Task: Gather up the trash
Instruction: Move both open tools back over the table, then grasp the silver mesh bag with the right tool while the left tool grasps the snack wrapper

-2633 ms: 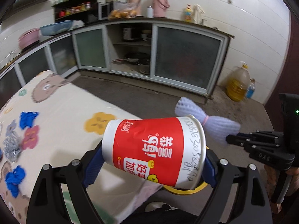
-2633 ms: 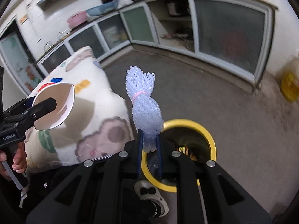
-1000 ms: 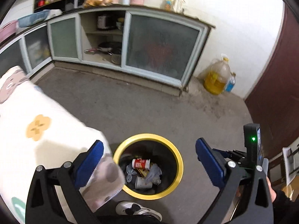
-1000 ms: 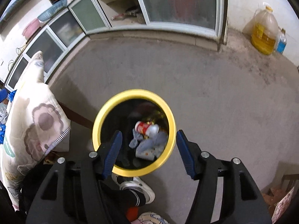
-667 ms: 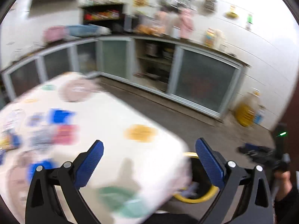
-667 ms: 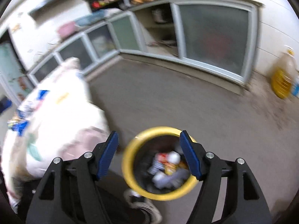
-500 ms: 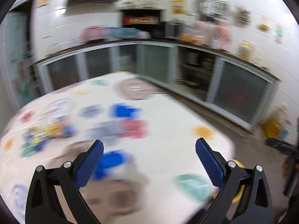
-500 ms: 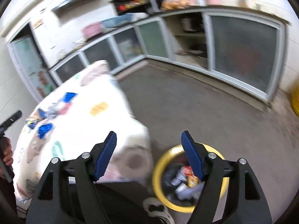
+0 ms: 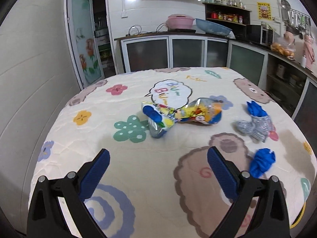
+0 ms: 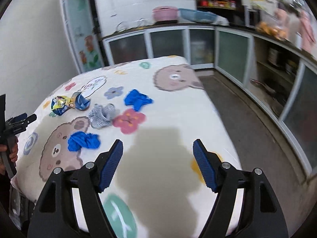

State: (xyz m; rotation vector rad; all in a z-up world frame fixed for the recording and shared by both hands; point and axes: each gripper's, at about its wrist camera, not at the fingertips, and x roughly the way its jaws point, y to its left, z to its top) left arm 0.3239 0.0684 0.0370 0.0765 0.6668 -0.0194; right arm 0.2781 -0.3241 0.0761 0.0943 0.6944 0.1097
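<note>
Left tongs (image 9: pixel 157 159) spread wide, empty, above the table (image 9: pixel 162 178). Right tongs (image 10: pixel 158 150) likewise wide and empty, over the table's near edge. Trash on the cloth: snack wrapper (image 9: pixel 182 116) ahead of left tongs; silver wrapper (image 9: pixel 254 128) to its right; two blue scraps (image 9: pixel 261 163) (image 9: pixel 254 108) near it.

Left gripper (image 9: pixel 158 163) spread wide, blue pads (image 9: pixel 95 171) well apart, nothing between them, aimed forward and slightly down. Right gripper (image 10: pixel 158 164) likewise gaping, both pads (image 10: pixel 204 167) bare, tilted downward. Off at the left edge of the right wrist view, left gripper again (image 10: pixel 18 122), gripped from below by a hand (image 10: pixel 9 154) on its handle.
</note>
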